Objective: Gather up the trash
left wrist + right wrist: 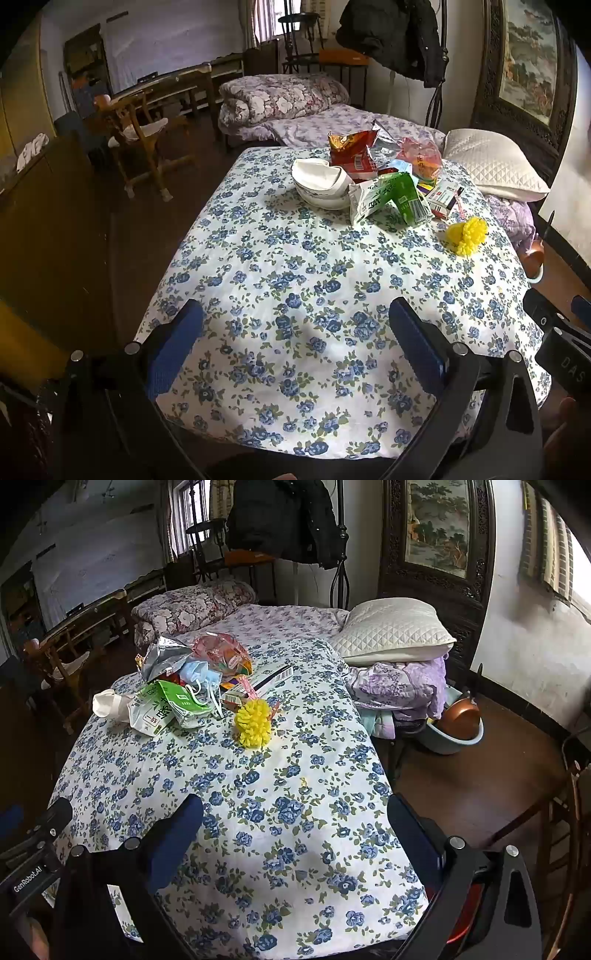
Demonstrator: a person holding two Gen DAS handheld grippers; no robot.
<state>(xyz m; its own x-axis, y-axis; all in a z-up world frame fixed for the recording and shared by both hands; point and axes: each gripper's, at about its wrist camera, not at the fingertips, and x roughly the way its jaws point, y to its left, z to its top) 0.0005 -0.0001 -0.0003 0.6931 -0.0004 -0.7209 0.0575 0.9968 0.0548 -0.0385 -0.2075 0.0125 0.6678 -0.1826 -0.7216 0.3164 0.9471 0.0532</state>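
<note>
Start of trash collection at a table (295, 280) under a blue-flowered cloth: nothing picked up yet. Left gripper (295, 343) and right gripper (295, 830) both poised over the near edge, angled down, jaws spread wide and empty, well apart from the litter. Trash heaped at the far end: a crumpled green-and-white carton (388, 199) (170, 709) nearest, a red snack bag (351, 151) and a silver foil wrapper (162, 657) behind it, a pink plastic bag (221, 653) (423, 155), a blue face mask (201, 677) draped over the carton's far side, a small red-and-white box (445, 197), a long flat barcoded box (275, 674). Beside the heap on the left, stacked white bowls (321, 181), touching the carton; whether counted as trash, hard to say. Apart from the pile toward the near right, a yellow pom-pom (466, 236) (255, 723) alone on the cloth. No bin or bag for the rubbish in either view, unless the pink bag serves. Judged as the approach stage, with everything still to gather. Next move likely a reach across the bare cloth to the closest pieces, the pom-pom for the right, the carton for the left. Called for: jaws kept wide on the way in, a low pinch on soft crumpled packaging, care not to drag the cloth or knock the bowls. Behind the table, a bed (288, 620) with a white pillow (391, 631).
</note>
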